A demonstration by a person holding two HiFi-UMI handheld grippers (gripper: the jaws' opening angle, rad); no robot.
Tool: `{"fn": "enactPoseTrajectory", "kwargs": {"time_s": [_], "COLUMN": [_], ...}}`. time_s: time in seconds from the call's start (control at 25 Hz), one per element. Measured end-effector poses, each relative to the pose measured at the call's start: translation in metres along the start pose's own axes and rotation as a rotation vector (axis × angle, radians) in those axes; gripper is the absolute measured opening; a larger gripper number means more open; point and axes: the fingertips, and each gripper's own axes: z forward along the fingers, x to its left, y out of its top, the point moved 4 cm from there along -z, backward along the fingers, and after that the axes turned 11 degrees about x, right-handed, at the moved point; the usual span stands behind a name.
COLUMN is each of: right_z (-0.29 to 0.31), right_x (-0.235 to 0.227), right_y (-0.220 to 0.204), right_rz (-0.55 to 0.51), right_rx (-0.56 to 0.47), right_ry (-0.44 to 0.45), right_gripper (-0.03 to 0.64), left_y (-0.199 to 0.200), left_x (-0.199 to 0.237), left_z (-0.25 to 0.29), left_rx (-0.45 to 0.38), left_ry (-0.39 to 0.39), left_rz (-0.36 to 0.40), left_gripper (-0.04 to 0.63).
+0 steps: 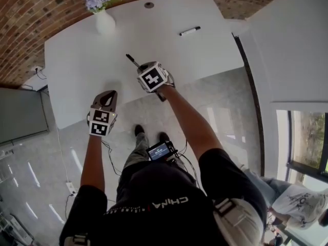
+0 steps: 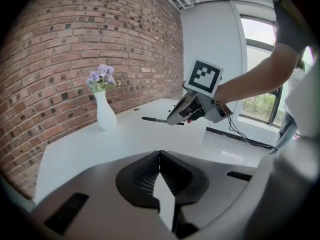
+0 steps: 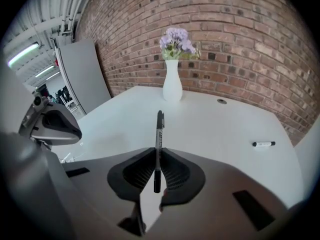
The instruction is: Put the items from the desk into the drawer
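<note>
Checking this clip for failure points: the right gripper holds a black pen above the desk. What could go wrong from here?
1. The right gripper holds the black pen with a long part sticking out past the tips, so a knock could make it pivot or slip out.
2. Swung carelessly, that free end could strike the vase or the desk.

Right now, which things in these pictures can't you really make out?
Drawer: in no view; the head view shows only the desk top.
Print on the black marker in the right tongs: too small, right gripper view.
Small round spot near the vase: too small to name, head view.
</note>
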Motion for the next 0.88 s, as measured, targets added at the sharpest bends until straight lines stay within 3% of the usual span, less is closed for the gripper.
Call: {"fn": "enactPoseTrajectory", "kwargs": {"time_s": [0.24, 0.48, 0.88], "right_z": [-0.093, -0.162, -0.201], "right_x": [0.015, 0.034, 0.035], "right_y": [-0.009, -0.048, -0.105], "right_rz": [-0.066, -0.089, -0.1], "right_rx": [-0.151, -0.274, -0.311], "right_ry": [-0.079, -0.122, -0.117], "right_gripper": [0.048, 0.048, 0.048], "left_y": [0.02, 0.033, 0.051], "left_x": [-0.024, -0.061, -0.124], "left_z": [-0.037, -0.063, -0.079], "left_rx": [-0.043, -0.082, -0.119], "left_ry": [0.038, 0.07, 0.08], "left_rz": [-0.001, -0.002, 0.029], "left_gripper": [0.012, 0.012, 0.012]}}
